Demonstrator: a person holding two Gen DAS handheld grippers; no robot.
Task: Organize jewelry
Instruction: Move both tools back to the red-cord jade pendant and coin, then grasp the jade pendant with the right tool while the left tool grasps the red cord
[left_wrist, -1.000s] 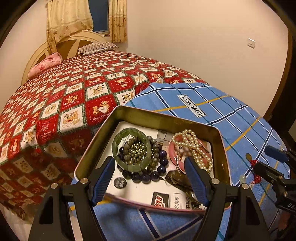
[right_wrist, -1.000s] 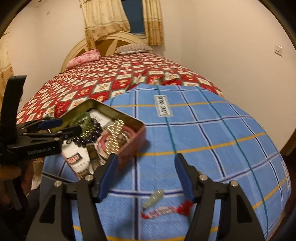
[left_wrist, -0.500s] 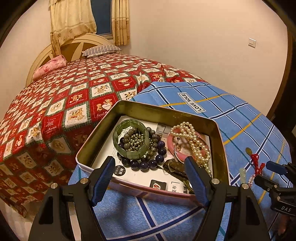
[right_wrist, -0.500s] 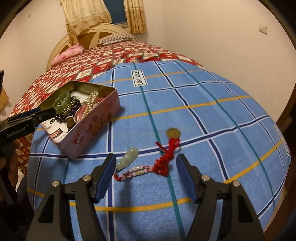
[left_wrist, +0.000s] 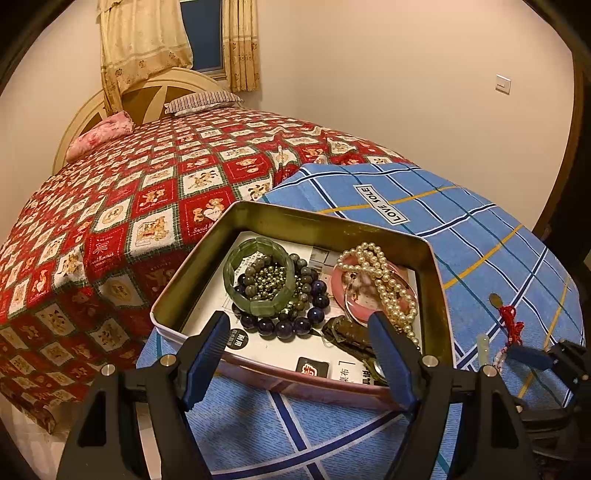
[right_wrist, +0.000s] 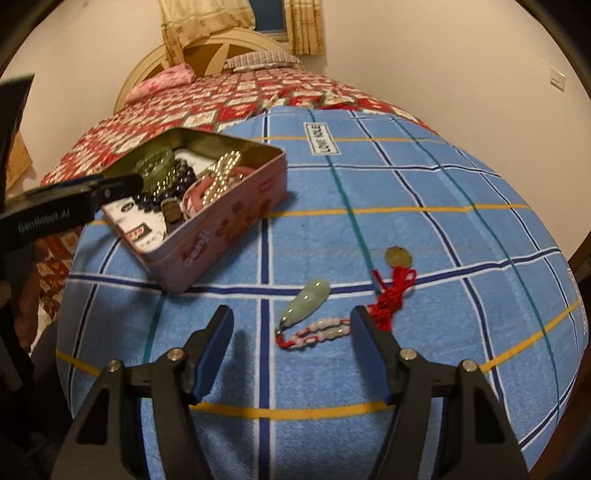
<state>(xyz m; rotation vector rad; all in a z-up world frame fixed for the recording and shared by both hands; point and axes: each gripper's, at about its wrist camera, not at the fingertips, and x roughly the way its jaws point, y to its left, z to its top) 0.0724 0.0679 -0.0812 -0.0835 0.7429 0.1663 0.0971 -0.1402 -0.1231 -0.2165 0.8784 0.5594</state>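
A pink tin box (left_wrist: 295, 384) (right_wrist: 229, 236) stands on the blue checked cloth, holding a green jade bracelet (left_wrist: 260, 280), dark bead bracelets (left_wrist: 291, 325), a pearl necklace (left_wrist: 384, 280) and a pink bangle (left_wrist: 341, 284). My left gripper (left_wrist: 299, 343) hovers open at the tin's near rim, nothing between its fingers. A jade pendant (right_wrist: 306, 301) on a red cord with pink beads, tassel and coin (right_wrist: 397, 256) lies on the cloth. My right gripper (right_wrist: 291, 334) straddles the pendant and bead string; its jaws are closing and the pads are apart from it.
The blue cloth (right_wrist: 406, 184) covers a rounded surface at the foot of a bed with a red patterned quilt (left_wrist: 129, 206). Pillows and a headboard (left_wrist: 147, 96) are at the back. A wall (left_wrist: 369, 74) runs on the right.
My right gripper has dropped towards the cloth and come over the jade pendant, with its jaws narrowing. The left gripper has stayed by the tin's near rim.
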